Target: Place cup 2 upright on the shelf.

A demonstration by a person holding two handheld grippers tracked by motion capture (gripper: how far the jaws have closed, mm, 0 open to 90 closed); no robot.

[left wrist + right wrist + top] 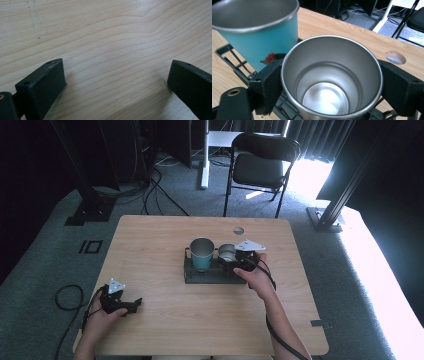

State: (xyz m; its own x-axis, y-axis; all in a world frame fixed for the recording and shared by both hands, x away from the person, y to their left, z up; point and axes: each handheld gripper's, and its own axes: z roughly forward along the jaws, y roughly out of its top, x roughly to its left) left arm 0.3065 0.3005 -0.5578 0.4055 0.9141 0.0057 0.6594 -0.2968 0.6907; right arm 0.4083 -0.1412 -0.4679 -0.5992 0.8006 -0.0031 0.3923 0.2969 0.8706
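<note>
1. High view: my right tool (239,257) sits at the right end of the dark wire rack (192,276) in the middle of the light wooden bench (165,315). Its jaws are clamped on the plain silver steel cup (226,252), which stands upright in the rack's right half. The teal cup with a steel rim (201,254) stands upright just beside it, in the left half. My right hand (257,276) grips the tool from the near side, cable trailing down my forearm.
2. High view, other side: my left tool (131,305) rests low over the bench near its front left corner, well apart from the rack, my left hand (107,312) around it. A black folding chair (260,162) stands on the grey carpet beyond the bench.
3. Left gripper view: my left tool (115,77) has jaws spread wide, nothing between them, just bare wood grain of the bench below.
4. Right gripper view: my right tool (331,82) holds the silver steel cup (332,82), one jaw pressed on each side of its wall just under the rim. Cup is upright, mouth open to the camera, inside bare. The teal cup (259,37) is close behind on the left; whether the two touch, cannot tell. Rack wires (235,67) show under both. A round hole (395,57) in the bench lies beyond, to the right.
</note>
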